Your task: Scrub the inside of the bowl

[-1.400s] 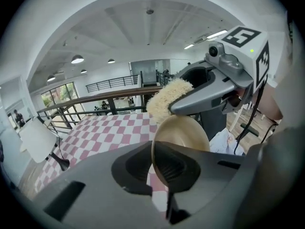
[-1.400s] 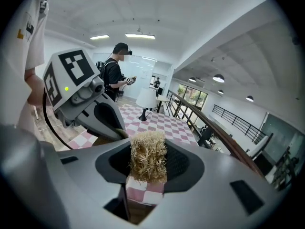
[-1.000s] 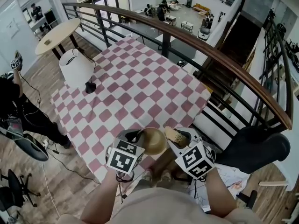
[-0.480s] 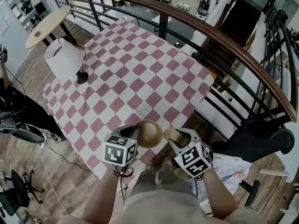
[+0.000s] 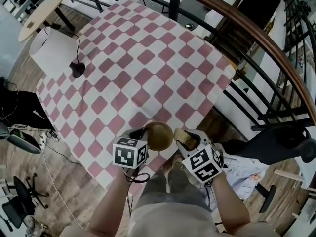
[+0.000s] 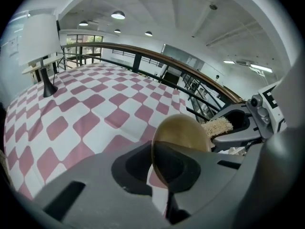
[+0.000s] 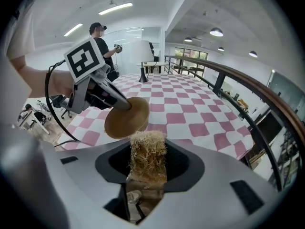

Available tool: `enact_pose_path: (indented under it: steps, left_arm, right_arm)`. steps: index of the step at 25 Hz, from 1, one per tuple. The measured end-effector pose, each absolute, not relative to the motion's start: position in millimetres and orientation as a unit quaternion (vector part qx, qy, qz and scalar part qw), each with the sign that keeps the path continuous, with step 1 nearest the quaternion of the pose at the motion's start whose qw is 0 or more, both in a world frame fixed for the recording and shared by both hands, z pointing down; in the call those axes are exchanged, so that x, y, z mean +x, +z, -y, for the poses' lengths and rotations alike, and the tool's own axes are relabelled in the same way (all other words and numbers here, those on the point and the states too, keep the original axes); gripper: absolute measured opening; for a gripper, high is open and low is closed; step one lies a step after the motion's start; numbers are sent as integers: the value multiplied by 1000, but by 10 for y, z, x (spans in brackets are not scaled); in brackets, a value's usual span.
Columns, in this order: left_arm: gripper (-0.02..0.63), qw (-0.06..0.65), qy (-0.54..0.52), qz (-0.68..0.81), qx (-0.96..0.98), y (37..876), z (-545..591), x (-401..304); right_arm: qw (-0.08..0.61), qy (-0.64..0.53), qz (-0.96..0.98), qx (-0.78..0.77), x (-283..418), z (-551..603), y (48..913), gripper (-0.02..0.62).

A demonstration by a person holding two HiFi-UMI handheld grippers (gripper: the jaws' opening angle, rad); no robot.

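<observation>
A tan wooden bowl (image 5: pixel 158 135) hangs over the near edge of the checked table (image 5: pixel 148 68), tipped on its side. My left gripper (image 5: pixel 144 135) is shut on the bowl's rim; in the left gripper view the bowl (image 6: pixel 183 136) stands edge-on between the jaws. My right gripper (image 5: pixel 185 141) is shut on a straw-coloured fibre scrubber (image 5: pixel 186 140), just right of the bowl and apart from it. In the right gripper view the scrubber (image 7: pixel 147 159) sticks up between the jaws, with the bowl (image 7: pixel 127 117) and the left gripper (image 7: pixel 97 93) beyond it.
A white-shaded lamp (image 5: pixel 52 51) stands at the table's left side. A curved wooden railing (image 5: pixel 256 38) runs along the far and right sides. A round table (image 5: pixel 39 11) is at the far left. A person (image 7: pixel 102 44) stands beyond the table. Cables and chairs lie at the left.
Both grippers have sunk toward the table's near edge, still holding the bowl and the scrubber side by side. The head view has tilted down, so the table fills more of it.
</observation>
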State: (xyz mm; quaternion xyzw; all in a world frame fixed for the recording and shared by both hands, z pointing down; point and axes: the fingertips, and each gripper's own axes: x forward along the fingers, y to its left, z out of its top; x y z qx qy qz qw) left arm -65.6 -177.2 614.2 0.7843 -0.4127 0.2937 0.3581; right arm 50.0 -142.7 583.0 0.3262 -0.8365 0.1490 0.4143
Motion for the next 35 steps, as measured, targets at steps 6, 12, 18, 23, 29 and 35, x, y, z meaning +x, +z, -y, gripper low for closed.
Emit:
enact_pose_path:
  steps: [6,12,18,23,29,35]
  left_arm:
    - [21,379,298,418,770,6399,1825,-635]
    - [21,392,315,410,761,6650,1866,-609]
    - [21,383,343,408,754,6871,1781,-636]
    - [21,373,354,410,753,6962,1767,-659]
    - [21,387,365,395,749,7027,1747,-631]
    - [23,379,372,398,749,6989,1725,-641]
  right_arm:
    - [422,168,831,321,461,1487,6053,156]
    - [433,182,823,320,510,1535,6217,157]
    - [446,194,813,321,569,1472,6422,156]
    - [447,202,813,314,590,1422,6523,156]
    - [456,196,809,316,632,1394,6589,158]
    - [473,173,802,320,643,1361,6593,157]
